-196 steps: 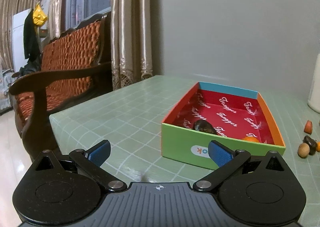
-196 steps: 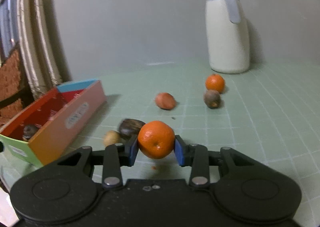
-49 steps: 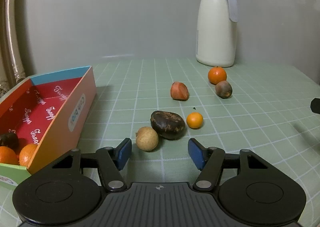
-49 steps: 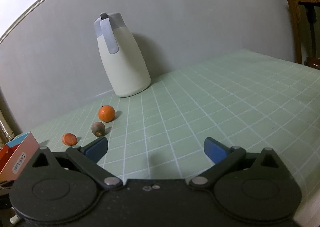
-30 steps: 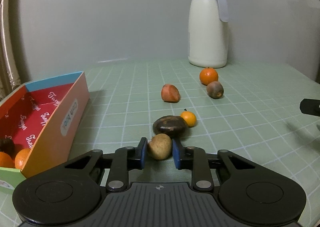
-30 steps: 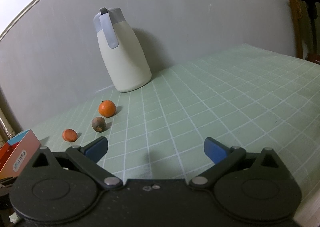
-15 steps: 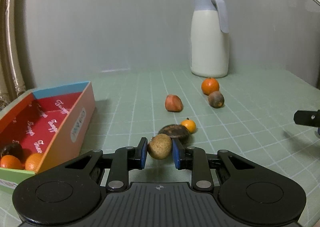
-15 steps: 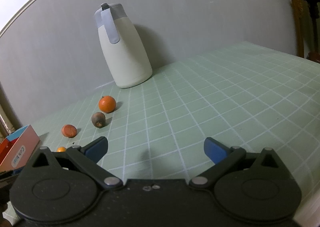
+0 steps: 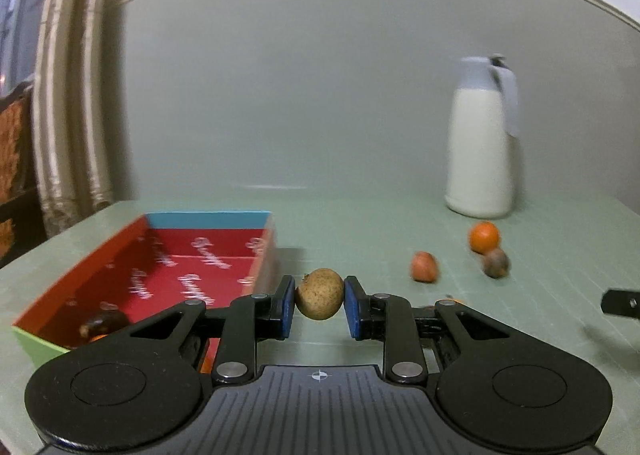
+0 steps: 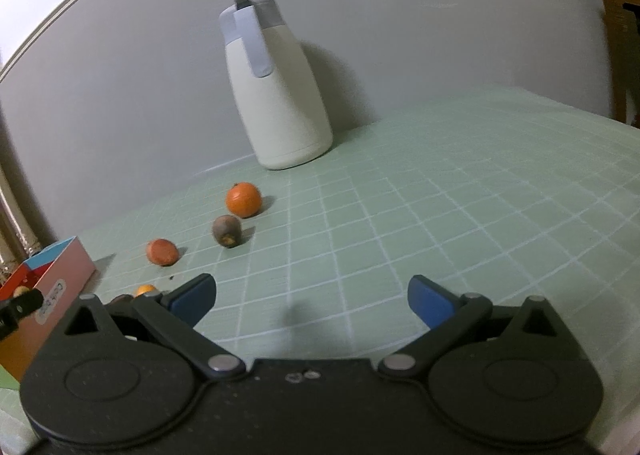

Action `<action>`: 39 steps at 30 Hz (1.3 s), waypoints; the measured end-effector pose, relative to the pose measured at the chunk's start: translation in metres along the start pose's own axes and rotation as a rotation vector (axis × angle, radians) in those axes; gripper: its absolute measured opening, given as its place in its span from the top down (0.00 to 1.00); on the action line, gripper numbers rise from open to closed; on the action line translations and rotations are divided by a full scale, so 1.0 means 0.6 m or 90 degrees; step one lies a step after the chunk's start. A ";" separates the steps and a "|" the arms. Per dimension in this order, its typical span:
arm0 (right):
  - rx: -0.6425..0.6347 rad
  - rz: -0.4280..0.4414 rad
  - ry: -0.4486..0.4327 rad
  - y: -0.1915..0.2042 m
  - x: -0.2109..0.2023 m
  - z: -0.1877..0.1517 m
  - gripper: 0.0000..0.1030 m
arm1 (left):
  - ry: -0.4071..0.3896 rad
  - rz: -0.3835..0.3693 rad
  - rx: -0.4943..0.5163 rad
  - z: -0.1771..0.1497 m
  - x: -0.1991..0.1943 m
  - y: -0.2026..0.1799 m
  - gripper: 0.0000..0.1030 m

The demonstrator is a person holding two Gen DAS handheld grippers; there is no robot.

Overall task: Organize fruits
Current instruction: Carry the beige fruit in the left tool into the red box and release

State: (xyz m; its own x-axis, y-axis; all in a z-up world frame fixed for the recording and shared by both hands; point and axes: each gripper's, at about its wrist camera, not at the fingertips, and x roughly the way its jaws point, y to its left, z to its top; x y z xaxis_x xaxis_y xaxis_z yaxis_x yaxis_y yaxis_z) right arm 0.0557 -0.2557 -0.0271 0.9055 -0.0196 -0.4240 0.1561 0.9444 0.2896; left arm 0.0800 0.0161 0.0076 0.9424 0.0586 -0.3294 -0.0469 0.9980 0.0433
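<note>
My left gripper (image 9: pixel 319 305) is shut on a round tan fruit (image 9: pixel 319 293) and holds it above the table, just right of the coloured box (image 9: pixel 208 223). The box has a red inside and holds a dark fruit (image 9: pixel 102 323) at its near end. On the table lie an orange (image 9: pixel 484 237), a dark brown fruit (image 9: pixel 495 263) and a reddish fruit (image 9: pixel 424 266). My right gripper (image 10: pixel 310 299) is open and empty over the green cloth. In its view are the orange (image 10: pixel 243 199), the dark brown fruit (image 10: pixel 226 230), the reddish fruit (image 10: pixel 162 251) and a small orange fruit (image 10: pixel 145 289).
A white jug (image 9: pixel 482 139) with a grey lid stands at the back by the wall; it also shows in the right wrist view (image 10: pixel 276 91). A curtain (image 9: pixel 68 115) hangs at the left. The box's corner (image 10: pixel 56 279) shows at the right view's left edge.
My left gripper has lifted the tan fruit and swung left, so the box is now straight ahead. The right gripper has stayed open and shifted slightly.
</note>
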 end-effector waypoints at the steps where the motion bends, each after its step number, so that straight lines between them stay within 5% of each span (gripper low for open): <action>1: -0.003 0.003 0.001 0.005 0.001 -0.001 0.00 | 0.000 0.007 -0.005 0.001 0.000 0.008 0.74; 11: -0.035 0.034 0.008 0.051 0.007 -0.010 0.00 | 0.001 0.071 -0.040 0.002 -0.001 0.071 0.74; 22: -0.053 0.060 0.014 0.084 0.014 -0.014 0.00 | 0.079 0.111 -0.105 -0.009 0.043 0.134 0.74; 39: -0.058 0.067 0.014 0.092 0.015 -0.017 0.00 | 0.104 0.139 -0.090 -0.007 0.063 0.127 0.74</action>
State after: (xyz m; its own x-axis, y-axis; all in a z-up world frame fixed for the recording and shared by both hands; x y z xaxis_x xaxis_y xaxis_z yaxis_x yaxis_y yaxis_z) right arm 0.0683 -0.2004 -0.0233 0.9059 0.0870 -0.4145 0.0237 0.9667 0.2547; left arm 0.1103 0.0944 -0.0056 0.8395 0.2639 -0.4749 -0.2992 0.9542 0.0012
